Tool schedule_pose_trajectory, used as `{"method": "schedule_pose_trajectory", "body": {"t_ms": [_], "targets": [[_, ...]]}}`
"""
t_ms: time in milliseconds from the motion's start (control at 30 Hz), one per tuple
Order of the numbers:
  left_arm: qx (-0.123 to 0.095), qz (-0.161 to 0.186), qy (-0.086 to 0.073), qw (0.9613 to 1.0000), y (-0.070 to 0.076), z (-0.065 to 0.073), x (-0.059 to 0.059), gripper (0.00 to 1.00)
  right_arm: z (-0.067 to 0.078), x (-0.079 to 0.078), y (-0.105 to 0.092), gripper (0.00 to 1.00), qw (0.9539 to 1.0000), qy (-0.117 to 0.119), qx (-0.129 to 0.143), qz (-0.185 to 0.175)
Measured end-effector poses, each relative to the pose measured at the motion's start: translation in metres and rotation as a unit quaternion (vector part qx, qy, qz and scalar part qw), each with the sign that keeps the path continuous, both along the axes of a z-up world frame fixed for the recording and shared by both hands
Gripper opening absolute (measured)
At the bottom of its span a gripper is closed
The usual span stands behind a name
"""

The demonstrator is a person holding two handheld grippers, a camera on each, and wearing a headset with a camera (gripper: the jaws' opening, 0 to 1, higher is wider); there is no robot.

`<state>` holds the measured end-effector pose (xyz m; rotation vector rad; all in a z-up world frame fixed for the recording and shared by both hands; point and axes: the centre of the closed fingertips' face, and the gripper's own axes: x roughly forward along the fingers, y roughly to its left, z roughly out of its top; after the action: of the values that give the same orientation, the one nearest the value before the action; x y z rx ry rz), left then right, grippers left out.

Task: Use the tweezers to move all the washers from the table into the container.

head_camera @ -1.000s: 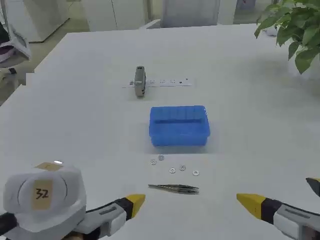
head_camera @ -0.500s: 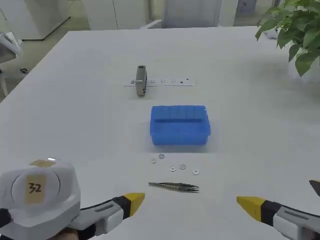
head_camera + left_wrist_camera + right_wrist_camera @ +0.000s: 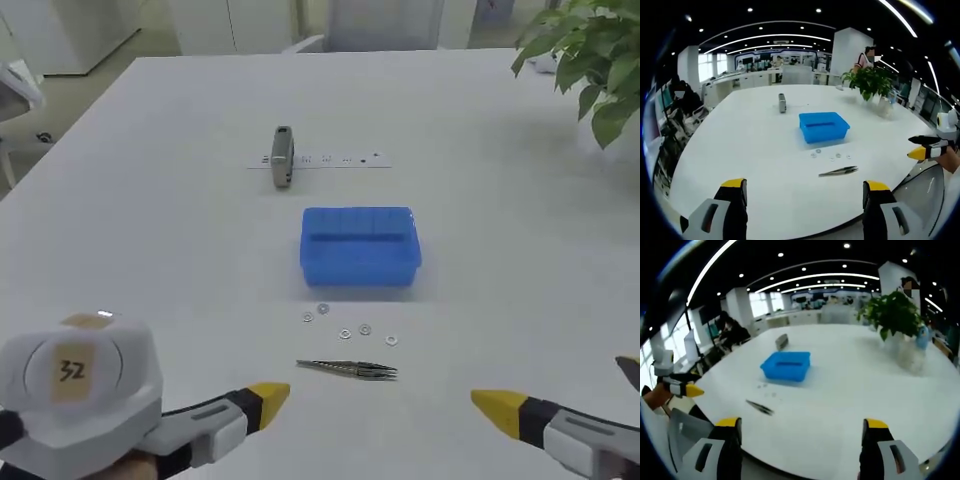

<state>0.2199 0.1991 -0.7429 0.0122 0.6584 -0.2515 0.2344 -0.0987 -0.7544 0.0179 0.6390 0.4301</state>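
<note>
Left gripper view is showing the left gripper (image 3: 802,186) hovering with its jaws spread wide and nothing in them, and the right gripper (image 3: 801,424) is sitting just as wide and empty. The tweezers (image 3: 347,370) are lying flat on the table (image 3: 150,230) between the two grippers, slightly ahead of the tips and touching neither. Just past them the washers (image 3: 345,333) are lying scattered, with the blue container (image 3: 360,248) sitting right beyond those.

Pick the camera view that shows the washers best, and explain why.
The head view: it looks down on the washers, so five separate rings can be counted between the tweezers and the container. The left gripper view shows them as small specks, and the right gripper view as faint dots, too small to count.
</note>
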Motion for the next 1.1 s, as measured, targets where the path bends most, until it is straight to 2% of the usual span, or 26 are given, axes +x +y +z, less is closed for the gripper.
{"method": "schedule_pose_trajectory", "body": {"t_ms": [333, 467, 600, 733, 867, 1000, 1100], "targets": [[0.000, -0.011, 0.000, 0.9999, -0.005, 0.001, 0.001, 0.95, 0.002, 0.006, 0.009, 0.99, 0.9998, 0.002, -0.001, 0.018], [0.001, -0.019, 0.005, 0.9998, -0.010, -0.003, 0.003, 0.93, -0.001, 0.008, 0.015, 0.99, 0.9995, 0.007, -0.005, 0.030], [0.008, -0.036, 0.016, 0.9992, -0.016, -0.007, 0.005, 0.90, -0.005, 0.010, 0.024, 0.98, 0.9989, 0.015, -0.008, 0.045], [0.011, -0.048, 0.022, 0.9985, -0.019, -0.009, 0.010, 0.87, -0.006, 0.014, 0.031, 0.97, 0.9983, 0.017, -0.011, 0.055], [0.013, -0.061, 0.022, 0.9978, -0.024, -0.012, 0.020, 0.85, -0.007, 0.018, 0.035, 0.96, 0.9980, 0.017, -0.011, 0.059], [0.023, -0.099, 0.026, 0.9945, -0.034, -0.017, 0.028, 0.77, -0.008, 0.024, 0.040, 0.94, 0.9978, 0.018, -0.006, 0.064], [0.029, -0.144, 0.036, 0.9884, -0.044, -0.026, 0.035, 0.68, -0.011, 0.025, 0.047, 0.92, 0.9968, 0.023, -0.009, 0.076]]}}
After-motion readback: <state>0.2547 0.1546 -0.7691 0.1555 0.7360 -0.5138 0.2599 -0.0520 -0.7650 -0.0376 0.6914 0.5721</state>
